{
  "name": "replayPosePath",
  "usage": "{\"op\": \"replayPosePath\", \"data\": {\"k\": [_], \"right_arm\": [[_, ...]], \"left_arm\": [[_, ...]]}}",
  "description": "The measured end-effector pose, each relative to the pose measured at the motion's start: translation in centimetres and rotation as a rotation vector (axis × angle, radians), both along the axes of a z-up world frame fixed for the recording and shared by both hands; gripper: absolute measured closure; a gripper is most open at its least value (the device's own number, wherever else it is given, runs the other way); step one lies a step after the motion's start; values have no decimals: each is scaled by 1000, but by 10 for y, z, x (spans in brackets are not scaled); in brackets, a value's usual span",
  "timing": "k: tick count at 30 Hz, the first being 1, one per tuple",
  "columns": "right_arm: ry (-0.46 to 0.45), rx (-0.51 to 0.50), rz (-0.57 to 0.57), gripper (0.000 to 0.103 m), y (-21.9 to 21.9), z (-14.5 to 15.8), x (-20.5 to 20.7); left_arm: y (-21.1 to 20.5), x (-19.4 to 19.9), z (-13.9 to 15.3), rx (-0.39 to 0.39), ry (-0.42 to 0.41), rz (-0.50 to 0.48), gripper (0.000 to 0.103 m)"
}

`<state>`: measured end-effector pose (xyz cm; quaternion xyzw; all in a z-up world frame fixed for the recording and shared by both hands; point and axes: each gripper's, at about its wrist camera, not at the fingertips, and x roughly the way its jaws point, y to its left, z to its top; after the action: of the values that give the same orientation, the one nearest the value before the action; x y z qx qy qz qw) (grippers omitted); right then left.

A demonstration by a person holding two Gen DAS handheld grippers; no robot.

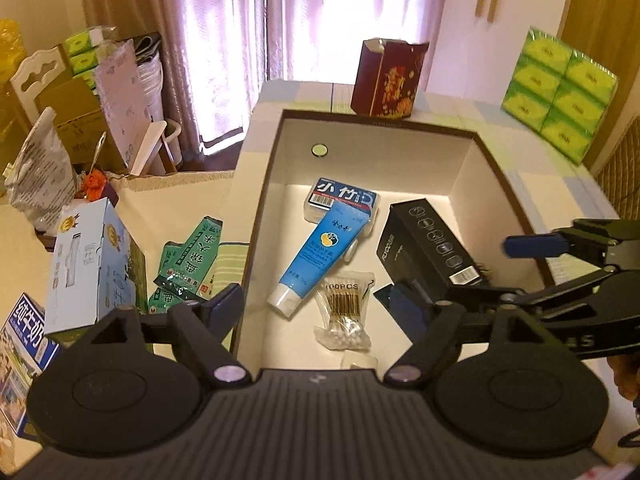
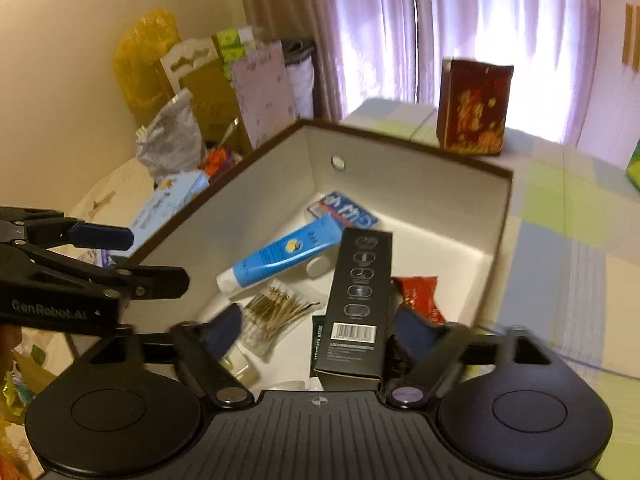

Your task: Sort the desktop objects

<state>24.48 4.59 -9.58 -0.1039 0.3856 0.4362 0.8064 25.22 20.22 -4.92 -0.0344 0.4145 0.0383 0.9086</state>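
Observation:
A brown-rimmed storage box [image 1: 264,200] [image 2: 240,200] with white walls holds a blue tube [image 1: 320,256] [image 2: 280,256], a bag of cotton swabs [image 1: 346,308] [image 2: 276,312], a blue-labelled floss case [image 1: 344,198] [image 2: 344,212] and a red packet [image 2: 420,296]. A long black carton [image 1: 428,240] [image 2: 356,300] leans inside on its right side. My right gripper [image 2: 320,330] [image 1: 484,270] is open, straddling that carton's near end with a gap on its left. My left gripper [image 1: 314,306] [image 2: 156,258] hangs open and empty over the box's near-left part.
A dark red carton [image 1: 386,76] stands behind the box. Green tissue packs [image 1: 560,92] are at the far right. Left of the box lie green sachets [image 1: 192,264], a light blue carton [image 1: 88,264] and a milk carton [image 1: 20,344]. Bags and cardboard crowd the far left.

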Motion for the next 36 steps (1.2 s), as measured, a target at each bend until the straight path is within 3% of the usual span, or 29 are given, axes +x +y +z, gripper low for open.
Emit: {"op": "replayPosePath", "data": {"k": [2,13,25,36], "right_arm": [[-17,21,9,2,-9,5,-6],[-100,-1,10,2,-35,21,-35],[-150,7,-21,2,-66,33,-54],[-114,-5,38,2,-106,40,-68]], "left_arm": [[-3,-9,6,5,-14,13,20],[-26,-43,33,46,-90,58,3],[-51,-76,40,52,-114,103,1],[-82,-98,45,65,-121,157,1]]}}
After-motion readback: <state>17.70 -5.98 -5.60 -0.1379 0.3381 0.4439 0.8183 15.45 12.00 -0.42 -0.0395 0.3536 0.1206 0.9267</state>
